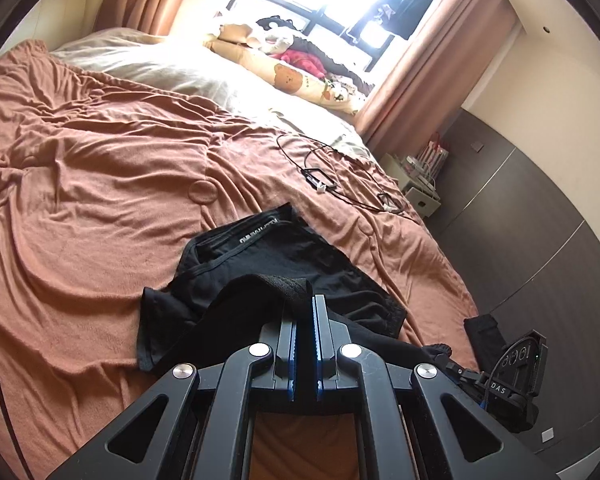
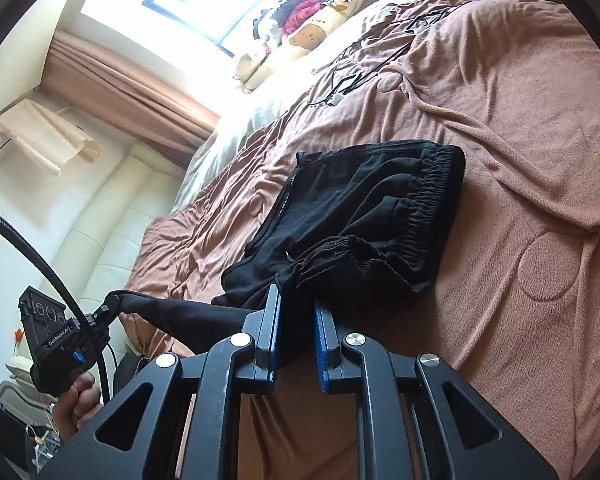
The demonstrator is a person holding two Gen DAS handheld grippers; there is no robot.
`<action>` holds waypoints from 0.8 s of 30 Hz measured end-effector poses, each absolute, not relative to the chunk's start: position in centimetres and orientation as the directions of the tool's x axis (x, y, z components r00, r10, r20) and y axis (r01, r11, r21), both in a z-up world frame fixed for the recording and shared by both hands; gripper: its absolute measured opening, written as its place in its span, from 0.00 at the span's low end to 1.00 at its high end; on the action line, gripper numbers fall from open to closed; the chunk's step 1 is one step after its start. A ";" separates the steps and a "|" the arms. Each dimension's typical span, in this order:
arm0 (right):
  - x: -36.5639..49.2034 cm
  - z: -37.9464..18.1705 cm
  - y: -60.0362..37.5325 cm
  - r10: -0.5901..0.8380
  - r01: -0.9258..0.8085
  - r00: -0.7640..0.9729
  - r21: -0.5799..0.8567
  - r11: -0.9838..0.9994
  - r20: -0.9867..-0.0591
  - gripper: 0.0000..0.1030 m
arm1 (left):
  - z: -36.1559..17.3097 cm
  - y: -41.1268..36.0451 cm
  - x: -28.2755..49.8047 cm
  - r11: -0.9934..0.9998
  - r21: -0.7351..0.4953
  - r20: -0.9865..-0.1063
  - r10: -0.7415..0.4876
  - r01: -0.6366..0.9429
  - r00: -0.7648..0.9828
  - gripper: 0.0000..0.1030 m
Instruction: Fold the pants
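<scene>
We see black pants (image 2: pixel 364 216) lying on a bed covered with a rumpled terracotta blanket (image 1: pixel 100 184). The gathered elastic waistband (image 2: pixel 432 200) rests on the blanket, and the rest of the garment trails toward us, bunched and partly lifted.

Our left gripper (image 1: pixel 305 320) has its fingers closed on a fold of the black cloth, which humps up over the tips. Our right gripper (image 2: pixel 298 312) is likewise clamped on a pinch of dark fabric, its blue pads pressing the cloth near the pants' lower edge. In the right wrist view the left gripper appears off to one side, held in a hand (image 2: pixel 78 404), with a stretch of pant leg drawn toward it.

We judge the fabric soft, light and limp: it will sag and crumple between grips, not hold a crease alone. Hems and waistband corners look like the surest places to hold.

A black cable (image 1: pixel 324 176) lies farther up the bed, well apart from the pants.
</scene>
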State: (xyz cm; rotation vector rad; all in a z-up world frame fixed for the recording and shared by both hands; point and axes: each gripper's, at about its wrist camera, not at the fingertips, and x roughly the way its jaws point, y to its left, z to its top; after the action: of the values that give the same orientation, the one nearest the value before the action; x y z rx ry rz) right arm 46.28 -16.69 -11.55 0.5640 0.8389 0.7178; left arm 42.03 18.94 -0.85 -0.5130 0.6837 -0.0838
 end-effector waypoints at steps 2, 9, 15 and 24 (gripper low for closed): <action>47.0 -11.6 -16.6 0.753 -0.333 0.466 0.697 0.635 -0.464 0.11 | -0.8 18.9 43.5 0.877 -0.472 -0.589 -0.238 -0.090 0.772 0.07; 50.2 -12.3 -15.9 0.741 -0.284 0.474 0.714 0.640 -0.475 0.11 | -1.4 19.1 49.2 0.880 -0.467 -0.615 -0.253 -0.087 0.747 0.07; 52.8 -13.1 -15.5 0.726 -0.233 0.485 0.728 0.644 -0.488 0.11 | -2.5 18.6 54.8 0.886 -0.457 -0.640 -0.264 -0.080 0.722 0.07; 55.7 -14.5 -15.4 0.725 -0.199 0.481 0.744 0.638 -0.493 0.12 | -5.8 18.3 62.0 0.890 -0.448 -0.685 -0.277 -0.089 0.674 0.07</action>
State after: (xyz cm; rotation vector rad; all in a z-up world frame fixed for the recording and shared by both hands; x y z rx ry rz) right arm 55.73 -15.43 -14.47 0.6704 0.9008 0.6181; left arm 61.98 18.32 -5.81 -0.4759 0.8321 -0.1100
